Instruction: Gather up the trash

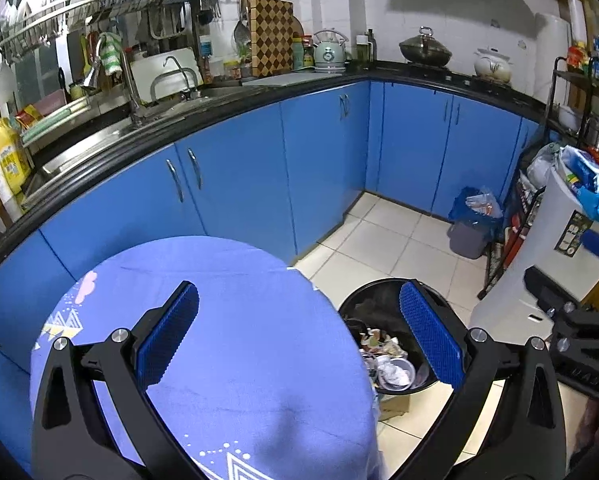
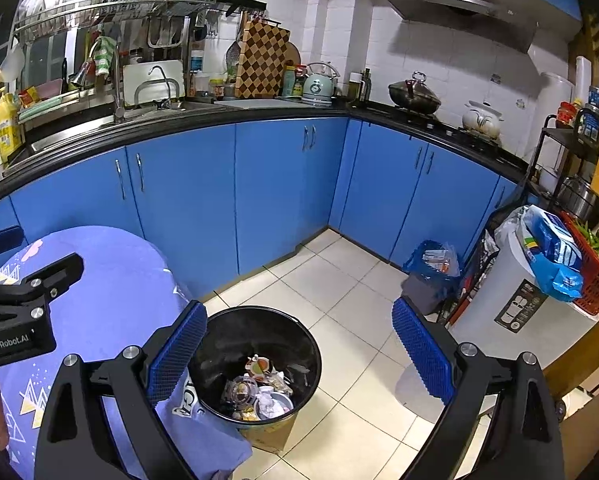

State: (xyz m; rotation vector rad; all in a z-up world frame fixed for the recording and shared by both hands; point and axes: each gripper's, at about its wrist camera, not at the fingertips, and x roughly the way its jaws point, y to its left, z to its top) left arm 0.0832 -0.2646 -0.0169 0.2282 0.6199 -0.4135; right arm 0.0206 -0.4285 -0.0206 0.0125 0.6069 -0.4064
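Note:
A round black trash bin (image 2: 299,344) stands on the tiled floor beside a table under a purple cloth (image 1: 227,344). Crumpled paper, wrappers and a small bowl (image 2: 259,394) lie in its bottom. My right gripper (image 2: 299,356) hangs above the bin, open, nothing between its blue pads. My left gripper (image 1: 299,340) is open over the table's right edge, empty; its right pad (image 1: 431,340) overlaps the bin (image 1: 363,304). The left gripper's body (image 2: 15,320) shows at the left of the right wrist view.
Blue cabinets under a black counter (image 2: 259,114) wrap the far side. A small grey bin with a blue bag (image 2: 431,276) stands in the corner. A tall white bin (image 2: 511,300) and a red basket (image 2: 595,284) crowd the right. A cardboard box (image 2: 267,434) sits under the black bin.

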